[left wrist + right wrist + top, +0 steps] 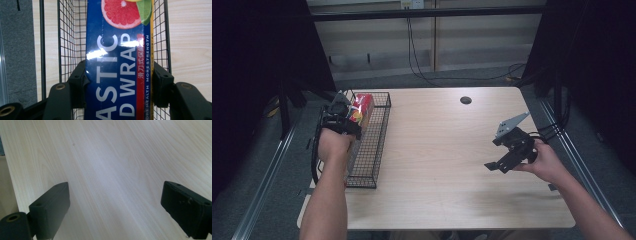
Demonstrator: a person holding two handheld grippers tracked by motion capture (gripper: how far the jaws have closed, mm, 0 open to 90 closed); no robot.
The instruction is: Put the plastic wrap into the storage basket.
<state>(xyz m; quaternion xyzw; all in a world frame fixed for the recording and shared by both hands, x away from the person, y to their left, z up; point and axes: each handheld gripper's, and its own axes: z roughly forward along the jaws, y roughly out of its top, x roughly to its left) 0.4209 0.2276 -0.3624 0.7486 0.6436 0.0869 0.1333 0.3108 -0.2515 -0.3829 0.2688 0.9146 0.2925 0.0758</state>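
A long blue plastic wrap box [117, 62] with a grapefruit picture lies over the black wire basket [67, 37]. My left gripper [118, 82] is shut on it, one black pad pressed to each long side. In the high view the same left gripper [343, 120] holds the box [362, 107] above the far end of the basket [374, 150] at the table's left edge. My right gripper [499, 155] hovers over bare wood at the right of the table. Its jaws stand wide apart in the right gripper view, and the right gripper [115, 207] has nothing between them.
The wooden table [442, 165] has a round dark cable hole [466, 100] at its far middle. Cables hang down the back wall. Metal rails run along both sides of the table, with grey floor beyond.
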